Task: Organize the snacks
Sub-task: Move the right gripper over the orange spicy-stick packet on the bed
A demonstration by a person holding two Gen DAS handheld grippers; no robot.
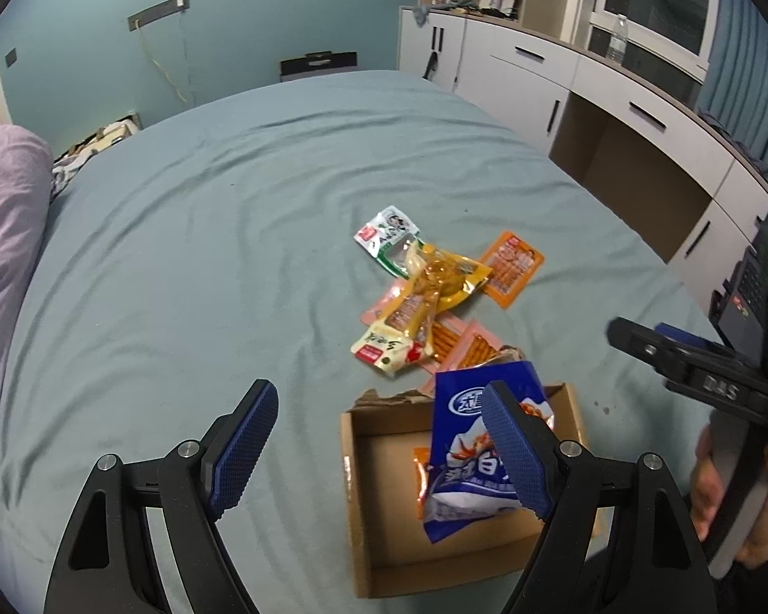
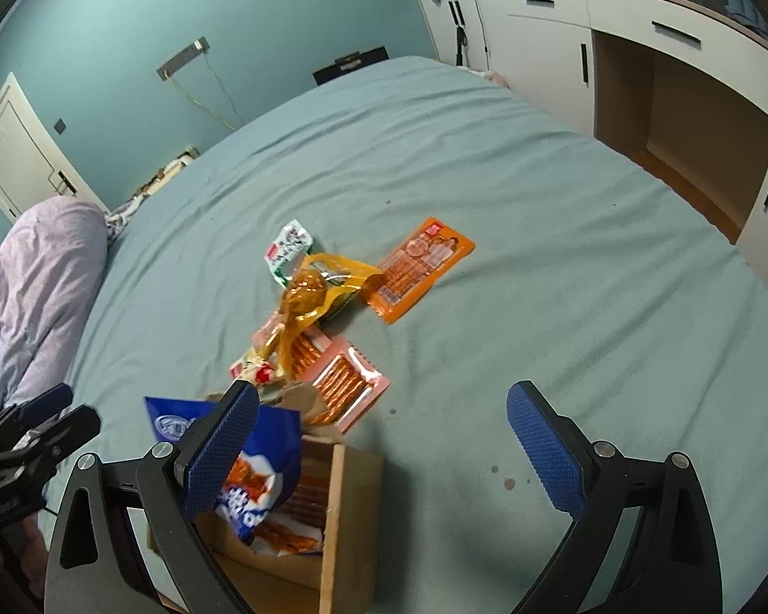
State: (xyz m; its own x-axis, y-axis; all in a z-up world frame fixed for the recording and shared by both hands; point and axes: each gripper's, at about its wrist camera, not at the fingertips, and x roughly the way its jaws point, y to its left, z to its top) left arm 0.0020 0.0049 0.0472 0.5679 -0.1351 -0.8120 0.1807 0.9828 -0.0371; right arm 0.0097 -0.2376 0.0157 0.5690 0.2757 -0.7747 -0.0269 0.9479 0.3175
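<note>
The left gripper (image 1: pixel 379 453) hovers with its jaws spread wide and nothing between them, above the bed (image 1: pixel 230 179) just left of the cardboard box (image 1: pixel 384 552). The blue snack bag (image 1: pixel 478 440) stands half in the box, leaning on its far wall, and an orange packet lies under it; this bag looks already stowed. Beyond the box's far edge, toward the middle of the bed, lies the pile of loose snacks (image 1: pixel 425 291), its yellow packet (image 1: pixel 435 281) running long from near-left to far-right, with the orange packet (image 2: pixel 417 266) set apart at the pile's right. The right gripper (image 2: pixel 384 445) also stands wide open and empty, above the bed just right of the box. Judging by both views, the pile lies straight ahead of both jaws, and the right gripper seems nearer the orange packet.
</note>
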